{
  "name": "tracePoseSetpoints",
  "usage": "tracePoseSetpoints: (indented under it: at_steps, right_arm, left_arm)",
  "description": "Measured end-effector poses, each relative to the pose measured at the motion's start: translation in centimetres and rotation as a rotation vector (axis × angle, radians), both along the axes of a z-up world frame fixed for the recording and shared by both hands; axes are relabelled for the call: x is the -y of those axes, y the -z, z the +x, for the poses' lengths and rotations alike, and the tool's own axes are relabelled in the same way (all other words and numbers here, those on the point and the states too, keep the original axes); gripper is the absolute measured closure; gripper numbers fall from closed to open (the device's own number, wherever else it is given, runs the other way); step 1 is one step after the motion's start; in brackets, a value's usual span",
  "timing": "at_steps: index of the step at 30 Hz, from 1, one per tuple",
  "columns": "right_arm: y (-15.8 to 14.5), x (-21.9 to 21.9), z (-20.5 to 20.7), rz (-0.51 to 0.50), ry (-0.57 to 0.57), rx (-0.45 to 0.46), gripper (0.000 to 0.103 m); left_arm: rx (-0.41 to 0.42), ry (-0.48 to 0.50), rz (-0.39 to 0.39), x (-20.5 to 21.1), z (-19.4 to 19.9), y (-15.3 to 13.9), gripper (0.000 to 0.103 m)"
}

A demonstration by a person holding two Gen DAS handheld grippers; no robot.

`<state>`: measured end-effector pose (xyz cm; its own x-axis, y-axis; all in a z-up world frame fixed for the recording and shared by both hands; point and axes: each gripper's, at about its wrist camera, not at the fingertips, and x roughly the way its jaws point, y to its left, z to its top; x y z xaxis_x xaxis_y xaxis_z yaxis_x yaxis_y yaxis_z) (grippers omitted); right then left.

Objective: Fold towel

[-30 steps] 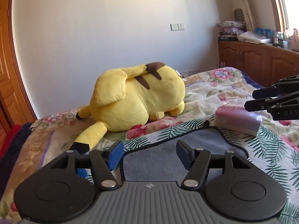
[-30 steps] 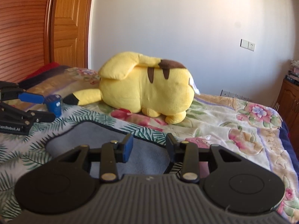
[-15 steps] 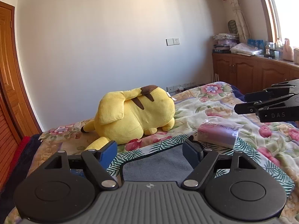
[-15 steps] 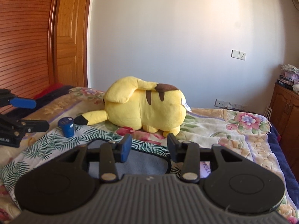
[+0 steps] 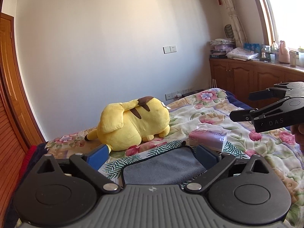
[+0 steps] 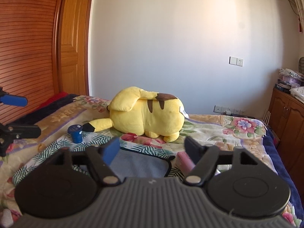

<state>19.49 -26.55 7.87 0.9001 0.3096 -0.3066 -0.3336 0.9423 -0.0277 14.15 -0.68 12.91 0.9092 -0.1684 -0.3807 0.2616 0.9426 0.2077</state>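
A grey towel (image 5: pixel 161 167) with a dark edge lies folded on the floral bedspread (image 5: pixel 209 112); it also shows in the right wrist view (image 6: pixel 138 166). My left gripper (image 5: pixel 151 154) is open and empty, held above and behind the towel. My right gripper (image 6: pixel 153 146) is open and empty, also above the towel. The right gripper shows at the right edge of the left wrist view (image 5: pixel 269 112). The left gripper shows at the left edge of the right wrist view (image 6: pixel 17 117).
A yellow plush toy (image 5: pixel 133 123) lies behind the towel. A pink packet (image 5: pixel 208 137) sits right of the towel. A small blue cup (image 6: pixel 75 134) stands left of it. Wooden cabinets (image 5: pixel 252 79) line the right wall, a wooden door (image 6: pixel 74 47) the left.
Both grippers have risen and drawn back from the towel, and their jaws have spread wider. The towel stays on the bed.
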Motion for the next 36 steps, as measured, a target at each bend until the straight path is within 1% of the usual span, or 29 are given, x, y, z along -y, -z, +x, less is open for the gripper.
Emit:
tracePoseSetpoints:
  at_steps: [1,2,4,7,14,20,24,28,36]
  right_arm:
    - [-0.2,0.0,-0.3,0.002,0.001,0.004,0.014]
    - [-0.4,0.0,-0.6,0.006,0.003,0.008,0.012]
    - [-0.7,0.1,-1.2,0.015,0.003,0.011,0.004]
    - [-1.0,0.3,-2.0,0.027,0.004,0.018,0.0]
    - [-0.7,0.7,-3.8,0.041,0.022,0.001,0.0]
    - [0.5,1.0,-5.8,0.056,0.044,-0.023,0.0]
    - [1.5,1.1,-6.9,0.065,0.052,-0.04,0.0]
    - [2.6,1.0,-8.1,0.063,0.058,-0.056,0.0]
    - [4.8,0.1,-10.2,0.026,0.043,-0.078,0.0]
  left_arm:
    - [0.002,-0.003,0.001,0.0,-0.4,-0.2,0.016]
    - [0.002,-0.006,0.002,0.0,-0.8,-0.3,0.016]
    - [-0.003,-0.011,0.002,0.0,-1.4,-0.6,0.016]
    - [-0.005,-0.018,-0.006,-0.1,-2.3,-0.9,0.016]
    - [-0.021,-0.049,-0.029,-0.2,-4.2,-0.8,0.016]
    - [-0.044,-0.056,-0.039,-0.2,-6.1,0.2,0.016]
    - [-0.05,-0.065,-0.042,-0.2,-7.4,1.4,0.016]
    - [-0.076,-0.065,-0.058,-0.5,-8.4,2.7,0.016]
    - [-0.109,-0.087,-0.066,-1.0,-10.2,5.8,0.016]
